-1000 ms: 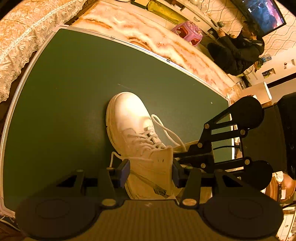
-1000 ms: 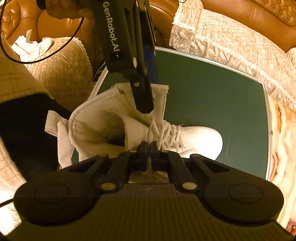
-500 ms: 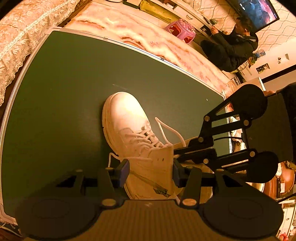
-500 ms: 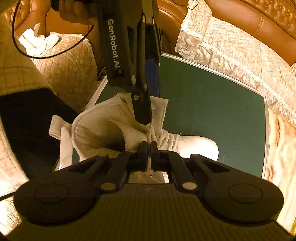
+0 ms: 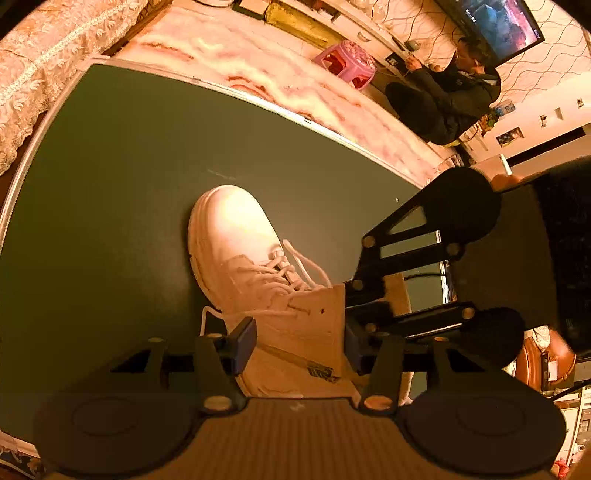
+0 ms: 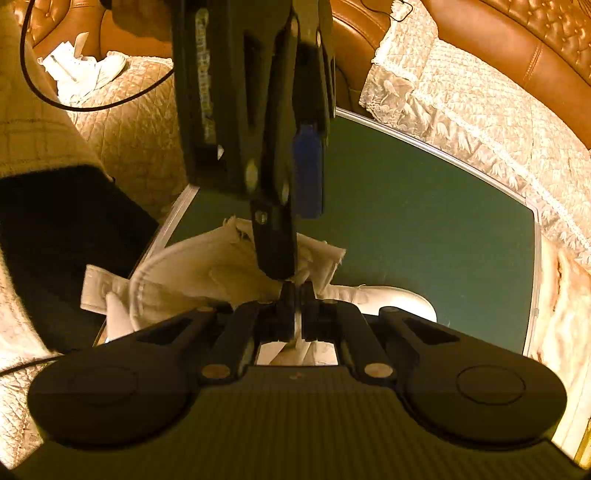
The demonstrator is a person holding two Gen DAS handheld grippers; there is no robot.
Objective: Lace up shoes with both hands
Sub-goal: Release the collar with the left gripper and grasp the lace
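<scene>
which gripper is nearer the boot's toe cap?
Hard to call. The left gripper straddles the collar of the white boot; the right gripper, shut on the lace, sits at the collar too.

I read this as a home living room. A tufted brown leather sofa [image 6: 517, 48] with cream lace covers [image 6: 461, 114] runs along one side. My work surface is a dark green table top with a pale metal rim [image 5: 110, 166]. Beyond it, glossy marbled pink-and-white floor tiles [image 5: 258, 62], a small pink plastic stool [image 5: 347, 62], a wall-mounted flat television showing a picture [image 5: 498, 18], and a person in dark clothes seated low beside it [image 5: 443, 103]
</scene>
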